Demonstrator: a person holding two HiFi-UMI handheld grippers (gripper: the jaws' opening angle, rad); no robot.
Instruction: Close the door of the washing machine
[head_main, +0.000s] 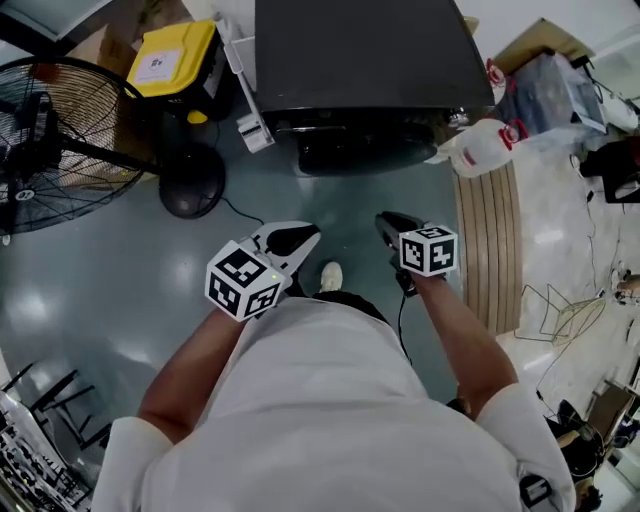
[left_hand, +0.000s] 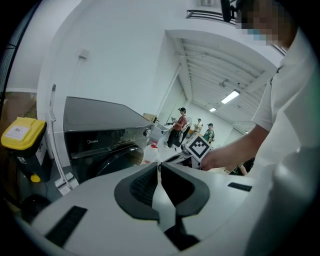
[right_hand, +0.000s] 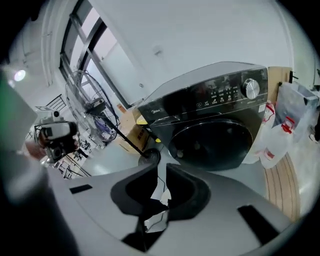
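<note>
The dark front-loading washing machine (head_main: 370, 50) stands ahead of me, and its round dark door (head_main: 360, 150) lies flush with the front. In the right gripper view the door (right_hand: 212, 142) also looks flat against the machine (right_hand: 210, 100). My left gripper (head_main: 295, 238) hovers over the floor, clear of the machine, its jaws meeting at the tips (left_hand: 159, 167) with nothing between them. My right gripper (head_main: 392, 225) floats beside it, also short of the door. A narrow gap shows between its jaws (right_hand: 161, 167), and nothing is in it.
A large black floor fan (head_main: 60, 140) stands at the left. A yellow-lidded box (head_main: 175, 58) sits beside the machine. A white jug (head_main: 485, 145) and a slatted wooden board (head_main: 490, 250) are at the right. A cable runs across the floor. My shoe (head_main: 331, 277) is below the grippers.
</note>
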